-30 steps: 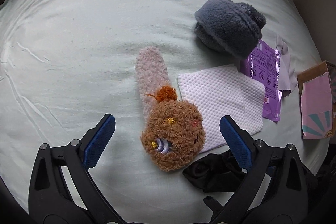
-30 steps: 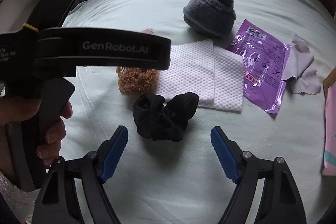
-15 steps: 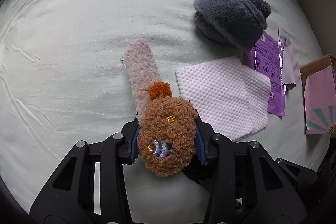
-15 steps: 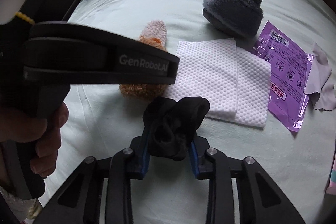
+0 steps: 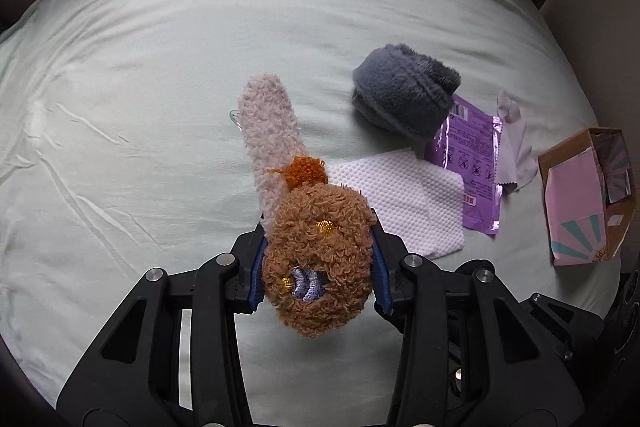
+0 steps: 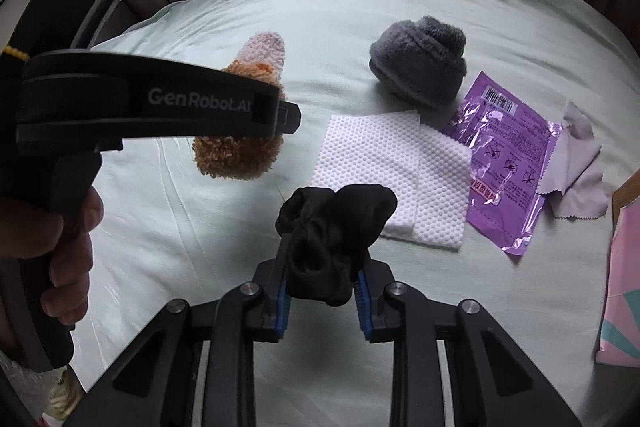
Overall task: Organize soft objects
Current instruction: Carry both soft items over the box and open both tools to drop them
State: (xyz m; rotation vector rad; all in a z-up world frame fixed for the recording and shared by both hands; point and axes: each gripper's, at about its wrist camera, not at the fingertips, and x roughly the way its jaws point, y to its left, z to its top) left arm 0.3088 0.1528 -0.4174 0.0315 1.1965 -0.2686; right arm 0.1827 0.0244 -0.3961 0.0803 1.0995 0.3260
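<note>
My left gripper (image 5: 318,267) is shut on a brown fuzzy plush (image 5: 320,259) with an orange tuft and a pale pink strap; it hangs lifted above the pale green bedsheet (image 5: 140,107). The plush also shows in the right wrist view (image 6: 236,151), partly behind the left gripper's body (image 6: 152,107). My right gripper (image 6: 322,291) is shut on a black scrunchie (image 6: 332,231), held above the sheet. A grey fluffy rolled item lies farther back, in the left wrist view (image 5: 404,99) and the right wrist view (image 6: 420,63).
A white dimpled cloth (image 6: 392,171) lies mid-bed, also in the left wrist view (image 5: 400,199). Right of it are a purple foil packet (image 6: 508,159) and a small lilac cloth (image 6: 576,167). A pink and brown carton (image 5: 584,199) stands at the right edge.
Both grippers went from open to shut, the left on the plush, the right on the scrunchie. Both items have since risen off the sheet.
</note>
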